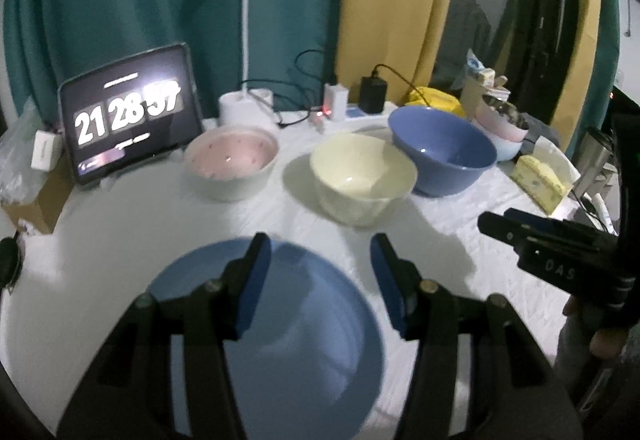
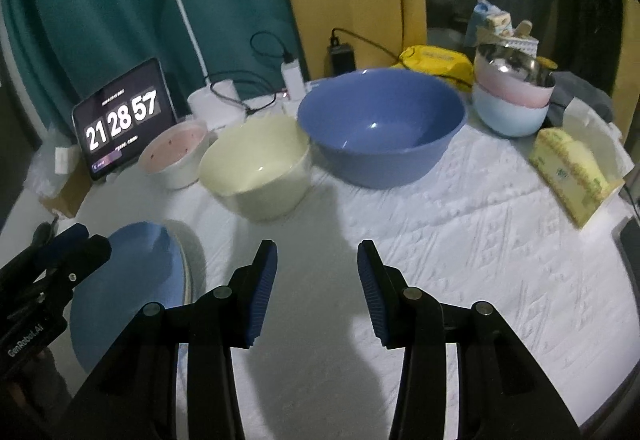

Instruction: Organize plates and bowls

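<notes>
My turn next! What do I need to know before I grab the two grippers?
Left gripper: open, empty, hovering over the blue plate.
Right gripper: open, empty, over bare tablecloth.
Plates: the blue plate lies on top of what looks like another plate, near the front left.
Bowls: pink-lined bowl, cream bowl and big blue bowl stand apart in a row; pink and pale blue bowls are already nested at the back right.
Done: plates look stacked.
Left: the three loose bowls probably need nesting.

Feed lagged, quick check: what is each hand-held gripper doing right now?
Left hand-held gripper: open, empty, above the round blue plate.
Right hand-held gripper: open, empty, over the white tablecloth.
</notes>
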A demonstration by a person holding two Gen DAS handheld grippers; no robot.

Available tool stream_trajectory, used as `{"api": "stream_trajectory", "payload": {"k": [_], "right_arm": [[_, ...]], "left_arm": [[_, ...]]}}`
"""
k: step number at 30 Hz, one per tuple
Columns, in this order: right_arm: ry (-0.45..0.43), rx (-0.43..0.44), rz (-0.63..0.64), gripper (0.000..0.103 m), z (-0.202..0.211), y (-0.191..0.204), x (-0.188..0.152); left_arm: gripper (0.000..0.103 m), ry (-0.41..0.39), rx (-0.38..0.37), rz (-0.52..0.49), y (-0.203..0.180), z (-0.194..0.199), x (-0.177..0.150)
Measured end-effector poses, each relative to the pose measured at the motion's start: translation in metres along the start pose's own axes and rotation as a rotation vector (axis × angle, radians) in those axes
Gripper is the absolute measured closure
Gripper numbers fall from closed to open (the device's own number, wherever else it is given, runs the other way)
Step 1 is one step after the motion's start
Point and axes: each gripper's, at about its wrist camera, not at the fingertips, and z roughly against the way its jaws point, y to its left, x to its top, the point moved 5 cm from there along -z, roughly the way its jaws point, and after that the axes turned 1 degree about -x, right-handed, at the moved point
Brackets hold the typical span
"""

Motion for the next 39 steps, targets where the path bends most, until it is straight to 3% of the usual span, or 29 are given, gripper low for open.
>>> {"api": "stream_trajectory", "payload": {"k": [6, 22, 34, 39], "right_arm": [[-0.018, -0.016, 0.014, 0.059, 0.001, -0.018, 0.013], [-0.046, -0.036, 0.007, 0.059, -0.019, -0.057, 0.048], [-0.053, -0.080, -0.009, 0.057, -0.052, -0.082, 0.071], [-0.056, -0.102, -0.016, 0.056, -0.067, -0.092, 0.076]], "left_arm": [[0.039, -0.002, -0.031, -0.010, -0.021, -0.014, 0.011], [0.038, -0.022, -0.049, -0.032, -0.051, -0.054, 0.048], [0.038, -0.103, -0.035, -0.084, -0.069, -0.083, 0.073], [0.038, -0.087, -0.037, -0.087, -0.075, -0.098, 0.075]]}}
